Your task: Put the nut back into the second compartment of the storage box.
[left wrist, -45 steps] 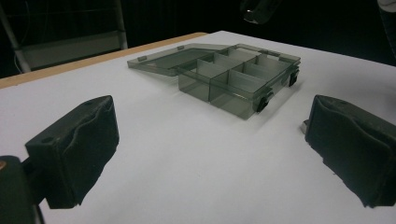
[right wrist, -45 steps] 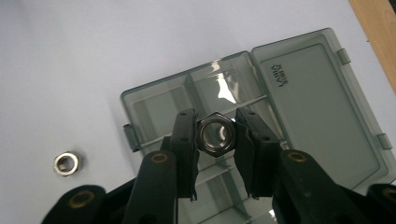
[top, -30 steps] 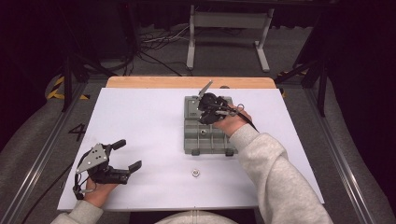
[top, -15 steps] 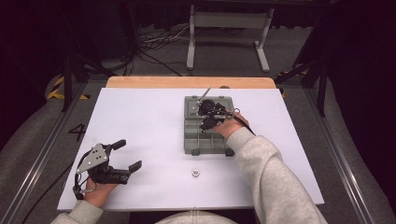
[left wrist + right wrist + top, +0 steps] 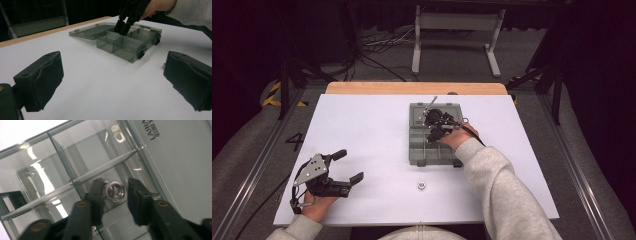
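A small metal nut point(image 5: 114, 191), judged light, rigid and slippery, is seen in a box point(image 5: 418, 152) compartment between the narrowly parted right claw point(image 5: 115, 195), best pinched across its flats; the left claw point(image 5: 347, 167) is held wide over the surface point(image 5: 362, 130).

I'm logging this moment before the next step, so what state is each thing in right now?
Compartment box: open, lid laid flat behind it.
Nut: in a box compartment, between the right jaws, not clamped.
Second nut: loose on the white table, outside the box.
Right hand-held gripper: open, lowered into the box.
Left hand-held gripper: open, empty, at the table's near left.
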Demonstrator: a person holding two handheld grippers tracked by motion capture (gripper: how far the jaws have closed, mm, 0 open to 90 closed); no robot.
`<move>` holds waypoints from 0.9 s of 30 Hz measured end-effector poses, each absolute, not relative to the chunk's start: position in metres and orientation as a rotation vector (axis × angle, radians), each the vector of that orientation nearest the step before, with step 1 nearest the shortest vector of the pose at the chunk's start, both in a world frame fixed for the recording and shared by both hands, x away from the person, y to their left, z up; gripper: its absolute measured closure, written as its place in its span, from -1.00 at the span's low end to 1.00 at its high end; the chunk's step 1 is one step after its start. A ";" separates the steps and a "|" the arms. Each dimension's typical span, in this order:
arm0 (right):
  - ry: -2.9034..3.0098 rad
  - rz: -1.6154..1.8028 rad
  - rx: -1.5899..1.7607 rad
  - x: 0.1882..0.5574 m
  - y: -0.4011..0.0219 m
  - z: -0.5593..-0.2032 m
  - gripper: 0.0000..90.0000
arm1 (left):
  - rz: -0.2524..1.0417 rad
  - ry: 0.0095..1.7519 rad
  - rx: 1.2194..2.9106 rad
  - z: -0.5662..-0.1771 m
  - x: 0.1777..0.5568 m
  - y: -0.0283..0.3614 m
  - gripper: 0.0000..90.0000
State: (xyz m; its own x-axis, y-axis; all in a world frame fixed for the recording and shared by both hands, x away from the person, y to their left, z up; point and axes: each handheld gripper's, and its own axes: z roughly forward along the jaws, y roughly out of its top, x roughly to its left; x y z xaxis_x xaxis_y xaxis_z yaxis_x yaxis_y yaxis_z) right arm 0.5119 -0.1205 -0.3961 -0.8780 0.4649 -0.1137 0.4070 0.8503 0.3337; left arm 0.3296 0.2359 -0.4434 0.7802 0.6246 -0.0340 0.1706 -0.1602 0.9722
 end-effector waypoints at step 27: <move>2.779 0.655 0.408 0.404 -0.112 -0.338 -0.68 | 0.448 0.627 1.718 -0.443 0.329 0.235 -0.92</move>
State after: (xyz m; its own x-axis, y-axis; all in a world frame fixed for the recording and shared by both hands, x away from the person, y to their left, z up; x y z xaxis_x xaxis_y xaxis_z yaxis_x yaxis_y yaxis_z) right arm 0.4037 -0.1119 -0.3380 -0.9275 0.3262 -0.1823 0.2105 0.8591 0.4665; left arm 0.3289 0.2351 -0.4429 0.7808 0.6239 -0.0331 0.1707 -0.1621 0.9719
